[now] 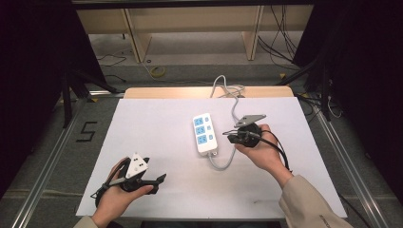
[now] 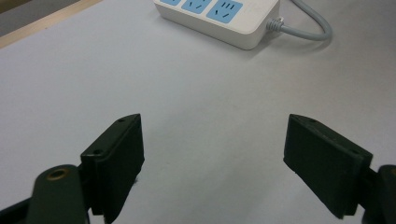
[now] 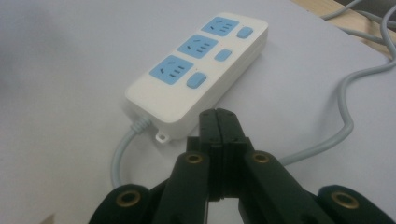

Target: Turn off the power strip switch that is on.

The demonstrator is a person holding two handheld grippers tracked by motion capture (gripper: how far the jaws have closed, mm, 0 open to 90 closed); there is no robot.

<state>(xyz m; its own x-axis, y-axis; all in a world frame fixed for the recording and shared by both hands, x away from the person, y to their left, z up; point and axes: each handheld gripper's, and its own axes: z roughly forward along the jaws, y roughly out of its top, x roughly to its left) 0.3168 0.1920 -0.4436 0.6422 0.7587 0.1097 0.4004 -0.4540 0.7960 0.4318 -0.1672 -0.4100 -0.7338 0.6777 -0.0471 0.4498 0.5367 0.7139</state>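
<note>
White sheet-covered desk (image 1: 157, 142), wooden shelving behind it, cables on the floor. Left claw (image 2: 212, 154) sits low near the front edge, jaws wide apart, nothing in them. White three-socket power strip with blue faces (image 1: 205, 132) lies mid-desk. Right claw (image 3: 218, 122) hovers just beside it, jaws pressed together, empty.

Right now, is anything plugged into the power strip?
No. All three blue sockets on the power strip are empty in the right gripper view; its own grey cable leaves one end.
</note>
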